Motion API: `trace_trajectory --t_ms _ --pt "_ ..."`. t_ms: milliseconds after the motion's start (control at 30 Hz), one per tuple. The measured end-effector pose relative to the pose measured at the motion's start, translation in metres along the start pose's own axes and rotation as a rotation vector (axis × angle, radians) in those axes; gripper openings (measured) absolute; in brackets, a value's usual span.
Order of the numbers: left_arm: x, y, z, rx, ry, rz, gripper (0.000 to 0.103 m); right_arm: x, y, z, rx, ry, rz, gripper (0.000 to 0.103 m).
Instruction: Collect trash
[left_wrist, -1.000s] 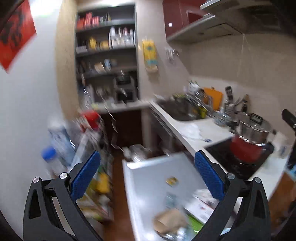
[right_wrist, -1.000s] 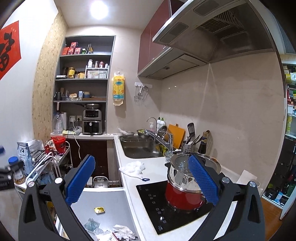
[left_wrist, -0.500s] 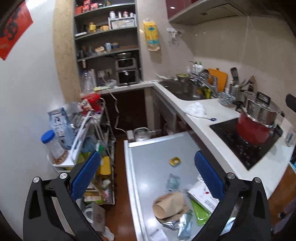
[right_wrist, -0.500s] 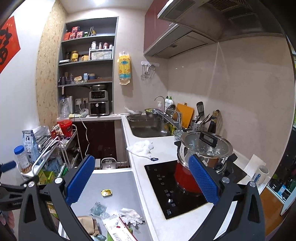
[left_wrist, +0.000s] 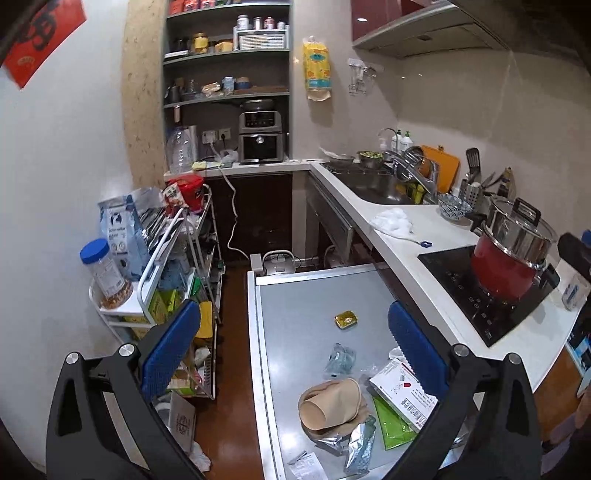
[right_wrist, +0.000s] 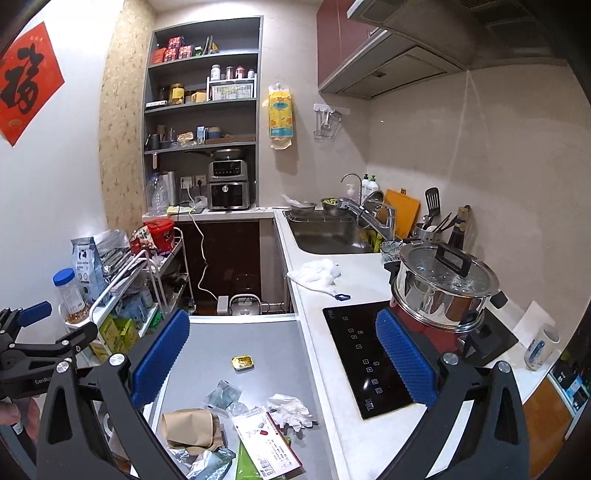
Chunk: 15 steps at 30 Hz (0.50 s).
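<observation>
Trash lies on a grey metal table (left_wrist: 295, 310) (right_wrist: 236, 339): a crushed brown paper cup (left_wrist: 328, 404) (right_wrist: 190, 428), a small gold foil packet (left_wrist: 346, 319) (right_wrist: 242, 362), a clear wrapper (left_wrist: 340, 358) (right_wrist: 223, 395), a white printed carton (left_wrist: 402, 395) (right_wrist: 267, 439), a green wrapper (left_wrist: 391, 421), silver foil pouches (left_wrist: 360, 446) and crumpled white plastic (right_wrist: 291, 408). My left gripper (left_wrist: 293, 345) is open and empty above the table. My right gripper (right_wrist: 282, 356) is open and empty, above the table's right edge.
A white counter (right_wrist: 325, 295) runs along the right with a black cooktop (right_wrist: 369, 350), a red pot with a steel lid (right_wrist: 439, 291), a white cloth (right_wrist: 316, 273) and a sink (right_wrist: 328, 232). A cluttered wire trolley (left_wrist: 173, 258) stands at the left, across a narrow wooden floor strip (left_wrist: 232, 332).
Both grippers have tilted downward, so more of the table and its trash shows. The left view's blur has gone. Both jaws stay open.
</observation>
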<state>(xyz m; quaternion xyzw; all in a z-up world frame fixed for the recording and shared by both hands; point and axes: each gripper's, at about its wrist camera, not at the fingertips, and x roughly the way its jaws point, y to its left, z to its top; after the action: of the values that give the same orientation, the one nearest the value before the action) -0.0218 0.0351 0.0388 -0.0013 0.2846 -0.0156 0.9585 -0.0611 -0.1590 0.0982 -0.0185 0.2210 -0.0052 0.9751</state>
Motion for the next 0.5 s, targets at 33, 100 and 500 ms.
trace_trajectory --t_ms 33,100,500 --pt "-0.0002 0.0016 -0.0002 -0.009 0.0 -0.002 0.101 0.0004 0.0008 -0.0003 -0.003 0.002 -0.004 0.099" --pt "0.0002 0.0058 -0.0053 -0.022 0.004 -0.004 0.101 0.0011 0.0006 -0.0001 -0.006 0.007 -0.01 0.099" --pt "0.0031 0.0051 -0.0098 -0.002 0.01 -0.028 0.101 0.0077 0.0062 -0.0047 -0.039 0.039 0.001 0.099"
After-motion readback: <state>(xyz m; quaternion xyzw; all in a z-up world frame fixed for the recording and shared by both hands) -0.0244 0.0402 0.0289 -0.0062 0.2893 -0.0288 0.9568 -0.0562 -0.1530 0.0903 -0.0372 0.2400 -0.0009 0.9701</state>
